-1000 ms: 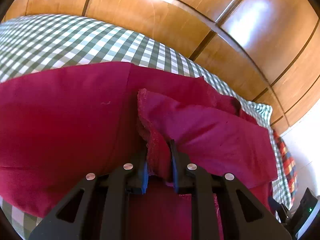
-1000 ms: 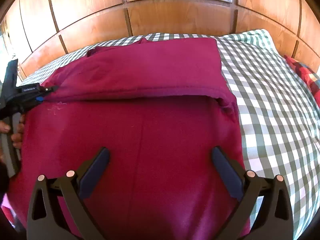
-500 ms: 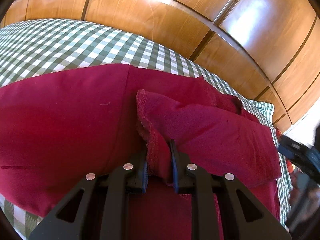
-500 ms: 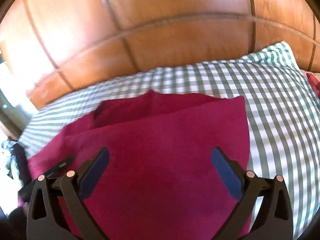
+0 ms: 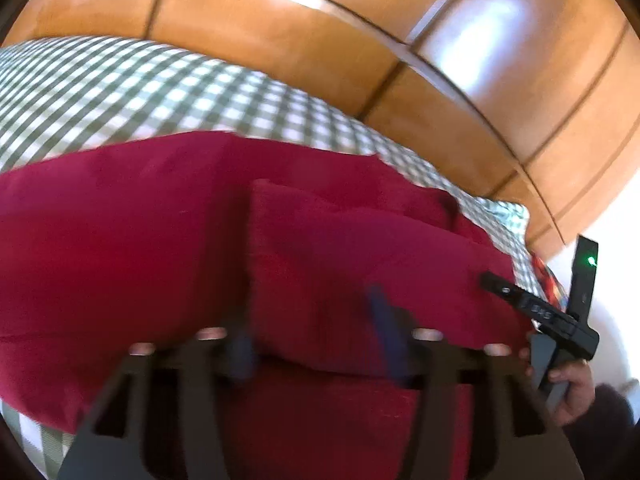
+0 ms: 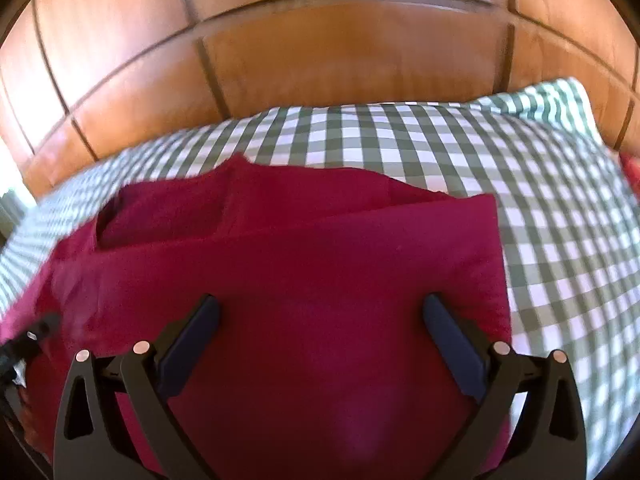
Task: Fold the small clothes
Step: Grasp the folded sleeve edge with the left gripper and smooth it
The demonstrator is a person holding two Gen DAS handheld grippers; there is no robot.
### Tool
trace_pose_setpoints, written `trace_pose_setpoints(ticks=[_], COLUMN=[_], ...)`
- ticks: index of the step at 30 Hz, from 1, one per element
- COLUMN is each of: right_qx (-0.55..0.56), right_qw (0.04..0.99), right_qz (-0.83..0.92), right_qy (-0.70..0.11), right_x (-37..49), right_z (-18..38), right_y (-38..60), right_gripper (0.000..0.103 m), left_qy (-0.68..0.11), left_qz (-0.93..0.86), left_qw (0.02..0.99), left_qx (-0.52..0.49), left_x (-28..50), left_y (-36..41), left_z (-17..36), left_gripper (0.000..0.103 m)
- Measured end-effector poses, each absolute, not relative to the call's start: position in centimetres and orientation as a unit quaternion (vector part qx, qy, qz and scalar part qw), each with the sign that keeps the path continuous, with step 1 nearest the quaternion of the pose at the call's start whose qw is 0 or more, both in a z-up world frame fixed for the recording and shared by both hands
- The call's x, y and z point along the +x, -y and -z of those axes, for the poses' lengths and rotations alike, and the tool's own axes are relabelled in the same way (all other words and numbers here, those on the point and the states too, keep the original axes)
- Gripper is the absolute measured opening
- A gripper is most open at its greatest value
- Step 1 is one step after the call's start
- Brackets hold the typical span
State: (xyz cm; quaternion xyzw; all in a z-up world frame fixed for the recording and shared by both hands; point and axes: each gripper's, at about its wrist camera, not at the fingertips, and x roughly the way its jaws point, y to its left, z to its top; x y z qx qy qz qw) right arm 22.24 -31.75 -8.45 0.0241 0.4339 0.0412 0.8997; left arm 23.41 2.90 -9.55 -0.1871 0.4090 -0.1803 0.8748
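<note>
A dark red garment [image 5: 132,248] lies spread on the green-and-white checked bed cover [image 5: 132,92], with one part folded over on top [image 5: 360,248]. It also shows in the right wrist view [image 6: 320,280]. My left gripper [image 5: 312,344] is open, its fingers [image 5: 384,332] wide apart over the folded part's near edge; the view is blurred. My right gripper [image 6: 320,332] is open and empty, just above the folded layer. The right gripper also shows at the right edge of the left wrist view [image 5: 540,312], held by a hand.
A wooden panelled headboard [image 6: 340,72] runs behind the bed. The checked cover [image 6: 540,208] lies beyond the garment to the right. A red plaid cloth [image 5: 548,280] lies at the bed's far right edge.
My left gripper has opened and let go of the garment fold it was pinching. My right gripper has moved further over the folded layer and stays open.
</note>
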Motion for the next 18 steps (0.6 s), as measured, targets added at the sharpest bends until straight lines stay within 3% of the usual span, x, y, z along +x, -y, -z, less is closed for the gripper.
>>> trace_pose_setpoints(ticks=[2, 8, 12, 18], right_qx=[0.014, -0.01, -0.05, 0.07], right_qw=[0.903, 0.905, 0.886, 0.879], right_qz=[-0.044, -0.055, -0.039, -0.06], right_qy=[-0.428, -0.422, -0.46, -0.468], right_x=[21.1, 16.0, 13.7, 11.8], right_z=[7.8, 6.9, 9.3, 8.5], right_y=[30.9, 29.3, 29.6, 33.8], right_gripper=[0.101, 0.101, 0.101, 0.101], left_qy=[-0.405, -0.41, -0.438, -0.441], left_qz=[0.179, 0.134, 0.028, 0.031], left_qw=[0.881, 0.89, 0.894, 0.887], left_qx=[-0.169, -0.148, -0.084, -0.132], left_x=[22.9, 21.2, 20.5, 18.5], left_y=[-2.1, -2.5, -4.0, -6.8], left_z=[8.8, 8.0, 9.0, 8.4], left_gripper=[0.099, 0.099, 0.099, 0.099])
